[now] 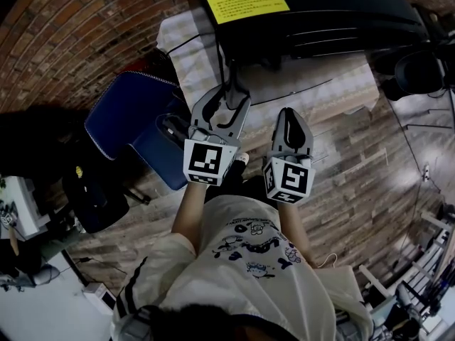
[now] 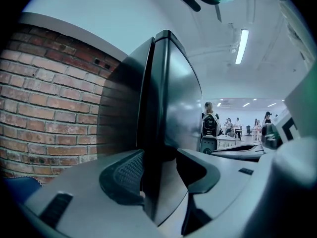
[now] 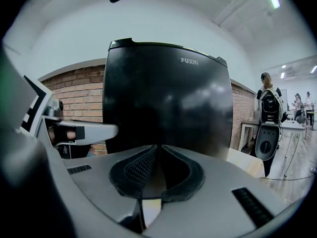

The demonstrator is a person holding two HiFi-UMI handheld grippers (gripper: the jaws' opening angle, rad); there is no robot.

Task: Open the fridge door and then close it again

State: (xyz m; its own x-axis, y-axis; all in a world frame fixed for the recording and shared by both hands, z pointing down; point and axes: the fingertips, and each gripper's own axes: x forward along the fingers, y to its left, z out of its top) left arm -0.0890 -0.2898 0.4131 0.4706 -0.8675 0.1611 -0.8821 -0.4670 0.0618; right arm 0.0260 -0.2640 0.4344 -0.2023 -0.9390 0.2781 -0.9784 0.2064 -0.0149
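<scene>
The left claw (image 1: 231, 92) is held nearest the work. Its ribbed dark pads are set on either side of the edge of the fridge door (image 2: 176, 93) and appear pinched on it, with that edge running upright between them. The right claw (image 1: 288, 114) is kept just beside it, at 3 o'clock, pressed together at the tips with nothing held, apart from the door face. The fridge (image 1: 320, 13) is found at 12 o'clock of both claws: a tall, glossy black cabinet with rounded top corners, and a yellow label (image 1: 247, 3) is carried on its top. The door is judged shut or nearly so, so the pull is best given to the left claw. A rough brick wall (image 2: 54, 98) is seen beyond.
</scene>
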